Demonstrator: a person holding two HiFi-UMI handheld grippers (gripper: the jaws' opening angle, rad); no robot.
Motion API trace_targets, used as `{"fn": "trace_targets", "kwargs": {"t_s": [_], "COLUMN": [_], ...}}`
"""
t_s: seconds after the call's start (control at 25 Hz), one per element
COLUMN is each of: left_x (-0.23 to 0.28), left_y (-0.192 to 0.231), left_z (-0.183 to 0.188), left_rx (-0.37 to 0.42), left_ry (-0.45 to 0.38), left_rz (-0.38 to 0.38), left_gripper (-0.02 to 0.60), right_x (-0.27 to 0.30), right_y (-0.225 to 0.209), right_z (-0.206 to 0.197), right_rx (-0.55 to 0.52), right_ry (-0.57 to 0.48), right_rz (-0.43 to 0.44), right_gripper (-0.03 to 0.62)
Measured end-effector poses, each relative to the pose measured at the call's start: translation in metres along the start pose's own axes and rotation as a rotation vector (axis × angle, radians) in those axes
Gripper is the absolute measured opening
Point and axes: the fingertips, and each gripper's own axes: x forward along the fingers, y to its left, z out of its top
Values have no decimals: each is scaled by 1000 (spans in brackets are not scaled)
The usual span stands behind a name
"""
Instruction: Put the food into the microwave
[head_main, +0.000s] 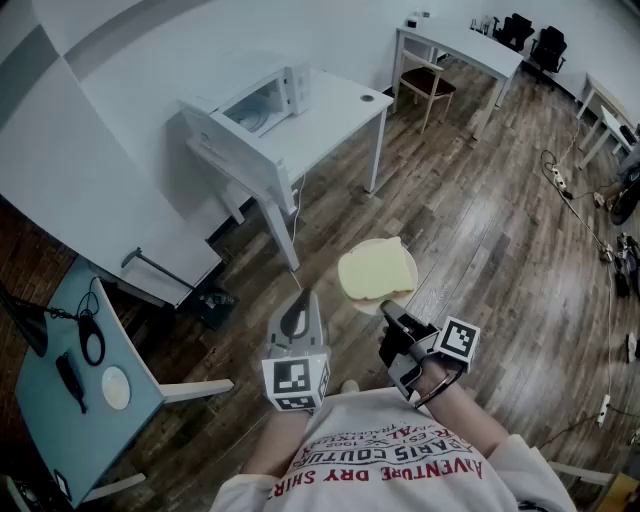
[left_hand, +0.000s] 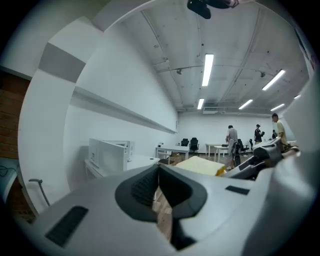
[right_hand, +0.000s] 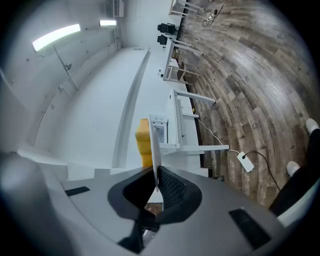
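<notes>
Carry step judged in hand. Right gripper (head_main: 396, 322) is clenched on the rim of the plate (head_main: 371, 307). The food (head_main: 377, 270), a yellow slice, is carried flat on it, well short of the microwave (head_main: 262, 105).

Left gripper (head_main: 298, 305) is closed on nothing.

Microwave door is seen open on the tabletop (head_main: 335, 100).

Plate should be kept level and brought squarely to the opening.

Slice lies broad face up, extending away from the jaws towards the microwave; a long axis cannot be told.

The microwave (head_main: 262, 103) stands on the table (head_main: 340, 105) at 11 o'clock, well ahead. At 12 o'clock, the bread (head_main: 377, 270) lies on the plate (head_main: 372, 306), whose near rim sits between the right gripper's (head_main: 395, 322) jaws. The left gripper (head_main: 297, 315) is at its 9 o'clock. A chair (head_main: 428, 85) stands at 1 o'clock, far behind.
</notes>
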Motion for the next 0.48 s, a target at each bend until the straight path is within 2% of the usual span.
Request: {"fn": "trace_targets", "kwargs": {"t_s": [0.48], "left_x": [4], "left_y": [12], "left_z": [-2], "left_rx": [-18], "left_ry": [-7], "left_rz": [-2], "left_gripper": [8], "right_x": [11], "right_y": [-2], "right_z": [-6], "right_rx": [-8], "right_ry": [11], "right_rz": [-5], "right_gripper": [23]}}
